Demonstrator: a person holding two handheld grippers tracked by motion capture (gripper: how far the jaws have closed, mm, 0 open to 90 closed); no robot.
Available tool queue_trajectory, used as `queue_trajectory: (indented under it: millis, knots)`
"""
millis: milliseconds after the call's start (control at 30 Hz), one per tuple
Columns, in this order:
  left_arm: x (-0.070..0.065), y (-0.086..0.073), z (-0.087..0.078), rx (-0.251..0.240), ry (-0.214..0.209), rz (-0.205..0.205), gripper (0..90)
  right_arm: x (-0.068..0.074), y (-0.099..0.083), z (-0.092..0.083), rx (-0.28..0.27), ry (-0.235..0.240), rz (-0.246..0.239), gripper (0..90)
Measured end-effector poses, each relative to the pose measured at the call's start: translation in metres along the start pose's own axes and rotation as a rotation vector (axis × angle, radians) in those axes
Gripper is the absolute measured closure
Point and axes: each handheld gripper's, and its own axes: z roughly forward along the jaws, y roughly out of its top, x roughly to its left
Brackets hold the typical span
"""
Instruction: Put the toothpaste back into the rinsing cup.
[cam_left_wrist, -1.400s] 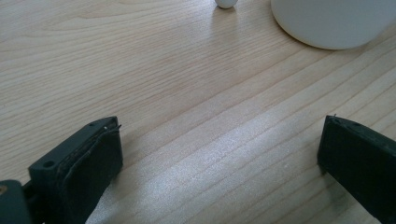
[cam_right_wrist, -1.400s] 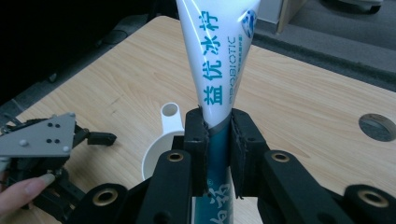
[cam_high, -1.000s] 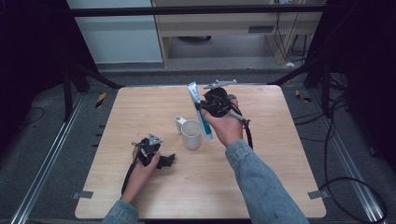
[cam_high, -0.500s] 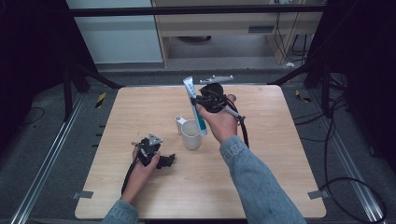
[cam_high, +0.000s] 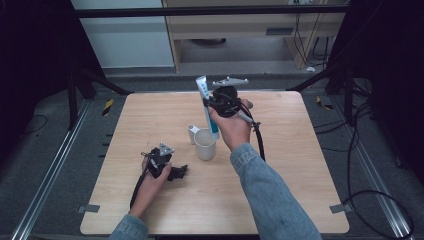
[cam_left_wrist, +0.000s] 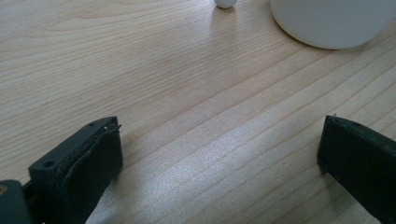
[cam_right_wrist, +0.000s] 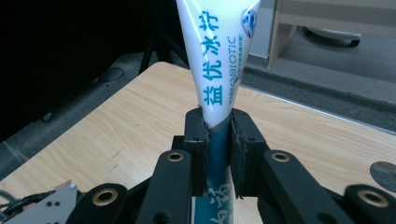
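My right gripper (cam_high: 210, 106) is shut on a white and blue toothpaste tube (cam_high: 203, 97), which it holds nearly upright, flat end up. In the right gripper view the jaws pinch the tube (cam_right_wrist: 219, 60) at its narrow middle, and my right gripper (cam_right_wrist: 218, 135) points up and away. The tube's lower end hangs at the rim of a white mug (cam_high: 205, 145) in the middle of the table. My left gripper (cam_high: 176, 173) lies on the table, open, pointing toward the mug (cam_left_wrist: 334, 21). Nothing is between the jaws of my left gripper (cam_left_wrist: 219, 154).
The wooden table (cam_high: 300, 165) has bare wood all round the mug. A small white part (cam_high: 192, 132) stands just left of the mug; I cannot tell whether it is the handle. Dark floor, rails and cables surround the table.
My right hand has shifted slightly left and up with the tube, and the tube stands a little more upright over the mug. The left gripper has not moved.
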Motion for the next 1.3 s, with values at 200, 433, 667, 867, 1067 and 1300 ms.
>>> queue_trajectory:
  millis: [200, 433, 667, 867, 1067, 1300]
  knots:
    - [0.000, 0.000, 0.000, 0.000, 0.000, 0.000, 0.0, 0.001, -0.001, 0.004, -0.016, -0.017, -0.004, 78.5]
    - [0.000, 0.000, 0.000, 0.000, 0.001, 0.000, 0.0, 0.004, 0.000, 0.005, -0.075, -0.040, -0.012, 78.4]
    - [0.000, 0.000, 0.000, -0.002, 0.001, -0.001, 0.0, 0.010, -0.001, 0.008, -0.123, -0.056, -0.028, 78.4]
    - [0.000, 0.000, 0.000, -0.002, 0.001, -0.001, 0.0, 0.013, -0.002, 0.008, -0.151, -0.082, -0.028, 78.4]
    - [0.000, 0.000, 0.000, -0.002, 0.001, -0.001, 0.0, 0.014, -0.004, 0.009, -0.163, -0.078, -0.031, 78.3]
    - [0.000, 0.000, 0.000, 0.001, 0.001, 0.002, 0.0, 0.011, -0.010, 0.007, -0.184, -0.096, -0.004, 78.3]
